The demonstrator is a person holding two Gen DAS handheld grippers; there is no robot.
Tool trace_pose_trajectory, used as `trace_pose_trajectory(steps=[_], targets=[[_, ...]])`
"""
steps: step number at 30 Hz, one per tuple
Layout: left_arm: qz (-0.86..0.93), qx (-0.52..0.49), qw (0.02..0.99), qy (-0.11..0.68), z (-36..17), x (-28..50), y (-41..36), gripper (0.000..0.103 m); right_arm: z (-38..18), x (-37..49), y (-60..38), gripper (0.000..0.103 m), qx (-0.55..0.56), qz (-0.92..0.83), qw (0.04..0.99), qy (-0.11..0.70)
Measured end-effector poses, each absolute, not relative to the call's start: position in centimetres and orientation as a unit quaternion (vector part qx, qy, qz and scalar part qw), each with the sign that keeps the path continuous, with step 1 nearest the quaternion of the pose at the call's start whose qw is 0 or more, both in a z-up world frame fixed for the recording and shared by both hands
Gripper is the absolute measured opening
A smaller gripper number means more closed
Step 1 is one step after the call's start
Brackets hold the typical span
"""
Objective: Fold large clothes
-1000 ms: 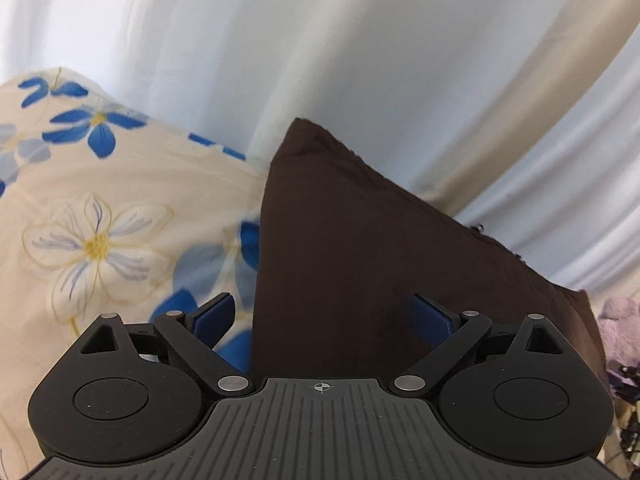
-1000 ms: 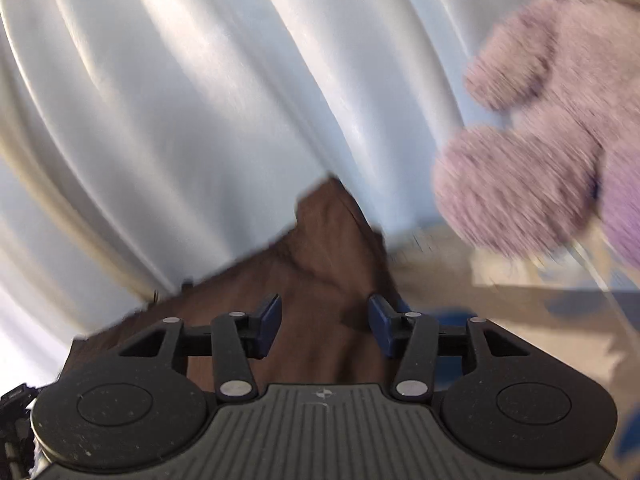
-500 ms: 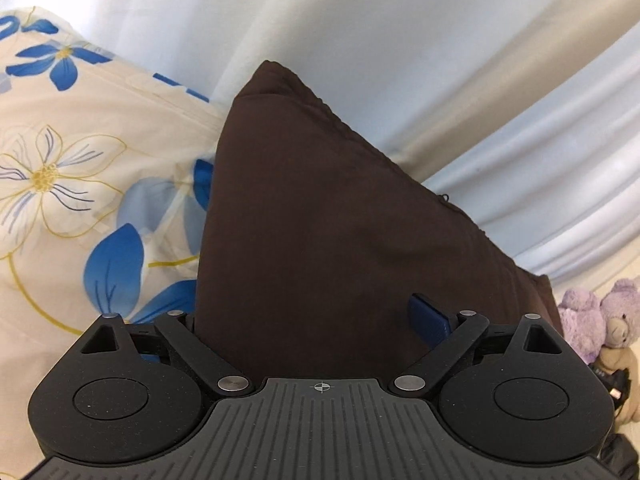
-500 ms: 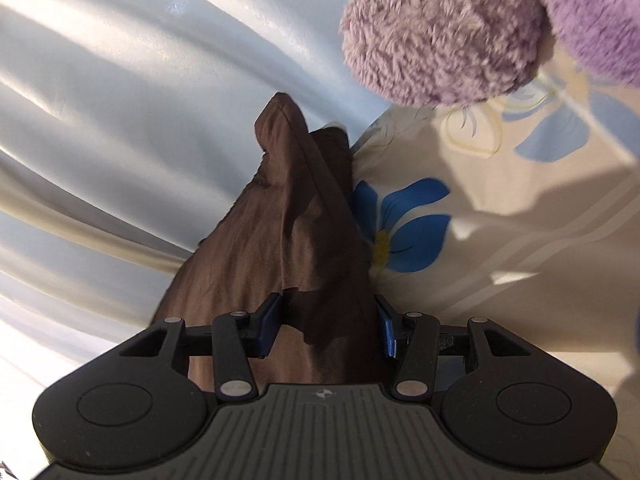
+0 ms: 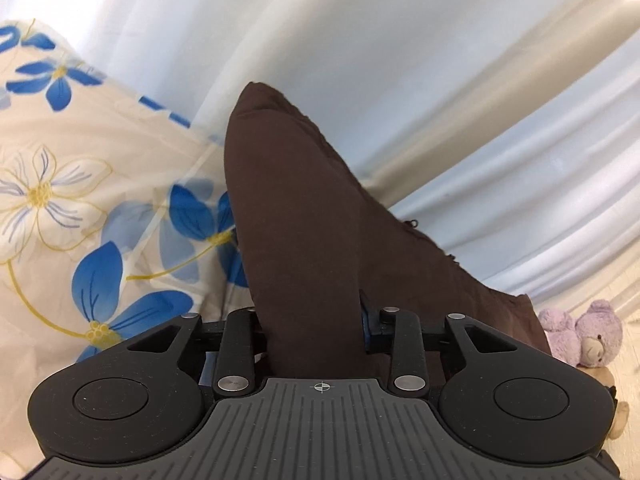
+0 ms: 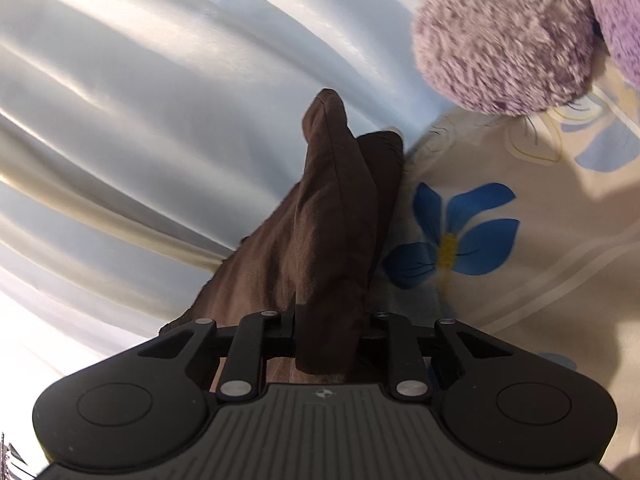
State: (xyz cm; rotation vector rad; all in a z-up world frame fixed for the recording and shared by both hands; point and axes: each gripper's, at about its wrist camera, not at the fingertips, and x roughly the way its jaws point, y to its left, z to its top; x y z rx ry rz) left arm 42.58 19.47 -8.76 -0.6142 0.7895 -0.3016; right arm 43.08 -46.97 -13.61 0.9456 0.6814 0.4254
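A dark brown garment (image 5: 304, 216) lies on a cream bedsheet with blue flowers (image 5: 80, 184). My left gripper (image 5: 310, 320) is shut on a fold of it; the cloth rises between the fingers to a pointed corner. In the right wrist view the same brown garment (image 6: 336, 208) runs up in a narrow folded ridge, and my right gripper (image 6: 328, 332) is shut on it near its lower end. The fingertips of both grippers are mostly hidden by the cloth.
Pale grey-white curtains (image 5: 400, 60) hang close behind the garment in both views. A purple teddy bear (image 5: 588, 332) sits at the right of the left wrist view and looms large at the top right of the right wrist view (image 6: 504, 44).
Both grippers have closed on the brown garment; the left was wide open a second ago. The garment corner has been drawn up between the fingers.
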Motion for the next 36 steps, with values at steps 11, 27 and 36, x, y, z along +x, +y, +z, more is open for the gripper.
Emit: trace_pose_trajectory(steps=[11,27,36], targets=[[-0.181,-0.291,0.866,0.364,-4.5,33.1,19.6,0.029,-9.4,35.8,-47.9,0.019,0.417,0.243,0.815,0.321],[-0.026,-0.202,0.904,0.374,-4.4,25.5,20.0,0.061,-9.2,26.9,-49.6,0.05,0.321,0.08,0.876,0.352],[-0.042,-0.114,0.953,0.278,-2.1,31.1,7.3,0.08,-4.9,29.7,-37.7,0.018,0.215,0.095,0.947,0.219]])
